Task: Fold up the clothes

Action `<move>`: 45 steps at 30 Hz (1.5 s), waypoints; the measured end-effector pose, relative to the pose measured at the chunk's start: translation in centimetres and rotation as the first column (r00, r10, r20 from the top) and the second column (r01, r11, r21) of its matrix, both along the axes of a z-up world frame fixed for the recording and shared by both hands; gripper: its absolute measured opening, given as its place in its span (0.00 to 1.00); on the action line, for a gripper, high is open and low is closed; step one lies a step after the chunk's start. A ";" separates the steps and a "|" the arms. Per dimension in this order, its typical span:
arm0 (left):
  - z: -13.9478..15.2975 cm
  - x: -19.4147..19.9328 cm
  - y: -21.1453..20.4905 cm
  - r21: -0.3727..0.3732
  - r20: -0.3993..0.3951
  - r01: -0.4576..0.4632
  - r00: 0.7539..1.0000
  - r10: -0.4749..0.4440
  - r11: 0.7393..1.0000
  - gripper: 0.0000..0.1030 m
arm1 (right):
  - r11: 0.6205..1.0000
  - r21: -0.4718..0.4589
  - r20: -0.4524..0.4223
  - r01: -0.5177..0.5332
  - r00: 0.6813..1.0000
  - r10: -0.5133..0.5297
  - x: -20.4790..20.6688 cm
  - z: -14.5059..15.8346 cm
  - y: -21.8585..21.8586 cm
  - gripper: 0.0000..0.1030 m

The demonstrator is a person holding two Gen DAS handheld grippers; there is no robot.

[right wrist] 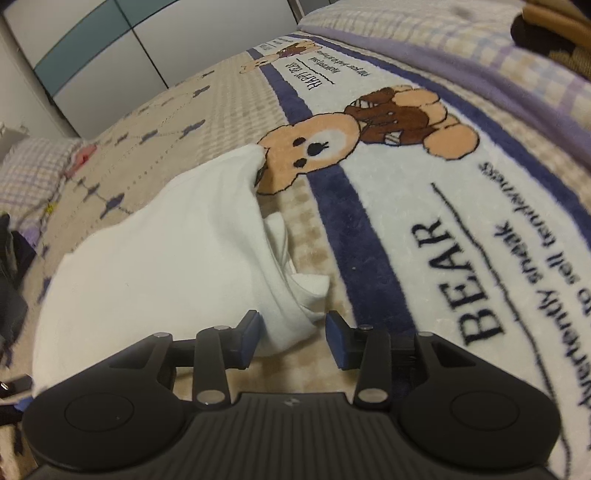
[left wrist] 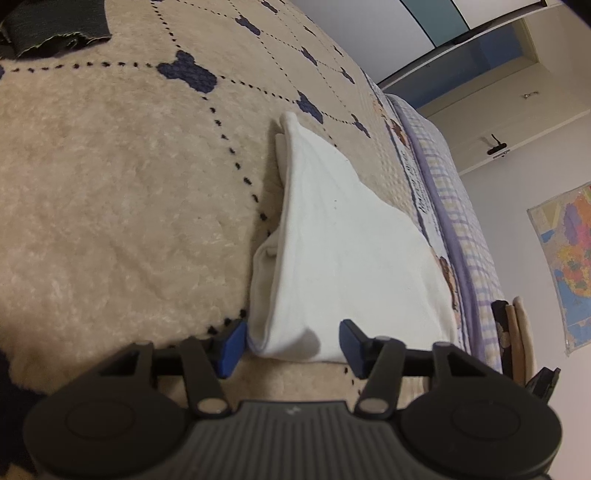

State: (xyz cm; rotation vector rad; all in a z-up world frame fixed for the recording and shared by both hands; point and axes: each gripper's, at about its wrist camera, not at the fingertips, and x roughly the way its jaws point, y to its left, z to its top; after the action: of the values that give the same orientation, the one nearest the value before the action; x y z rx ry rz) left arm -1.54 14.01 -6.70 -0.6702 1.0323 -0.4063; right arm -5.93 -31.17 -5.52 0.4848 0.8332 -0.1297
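Observation:
A folded white garment [left wrist: 343, 254] lies flat on a cream fleece blanket [left wrist: 110, 206] on the bed. In the left wrist view my left gripper [left wrist: 291, 345] stands open, its blue pads on either side of the garment's near corner without closing on it. The right wrist view shows the same white garment [right wrist: 166, 266] from its other side, with looser folds bunched along its right edge. My right gripper [right wrist: 291, 339] is open too, with the garment's near corner lying between the pads.
A dark denim piece [left wrist: 55, 26] lies at the blanket's far left. The blanket [right wrist: 461, 229] has a bear print and blue stripes. A checked purple sheet [right wrist: 443, 44] borders it. Wardrobe doors [right wrist: 110, 55] stand behind, and a map [left wrist: 569, 273] hangs on the wall.

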 end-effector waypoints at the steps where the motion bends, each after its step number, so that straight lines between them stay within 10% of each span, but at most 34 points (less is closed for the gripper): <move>1: 0.0 0.0 -0.1 0.005 0.001 -0.002 1.000 0.002 1.000 0.39 | 1.000 0.004 0.004 0.001 1.000 -0.001 0.1 0.0 0.0 0.37; 7: -0.2 -0.1 -0.7 0.032 0.004 -0.014 1.000 0.014 0.999 0.15 | 1.000 -0.007 0.040 0.011 0.999 -0.011 -0.2 0.3 0.6 0.20; 45: 3.4 4.0 6.1 0.038 0.126 -0.255 0.960 0.249 0.966 0.13 | 0.919 0.068 0.032 -0.389 0.921 0.388 -8.2 5.2 11.3 0.15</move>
State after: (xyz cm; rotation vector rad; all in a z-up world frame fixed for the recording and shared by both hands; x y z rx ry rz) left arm 2.42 20.16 -3.25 -0.7104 0.8279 -0.1928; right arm -14.08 -19.88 -0.31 0.3793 0.9040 0.2739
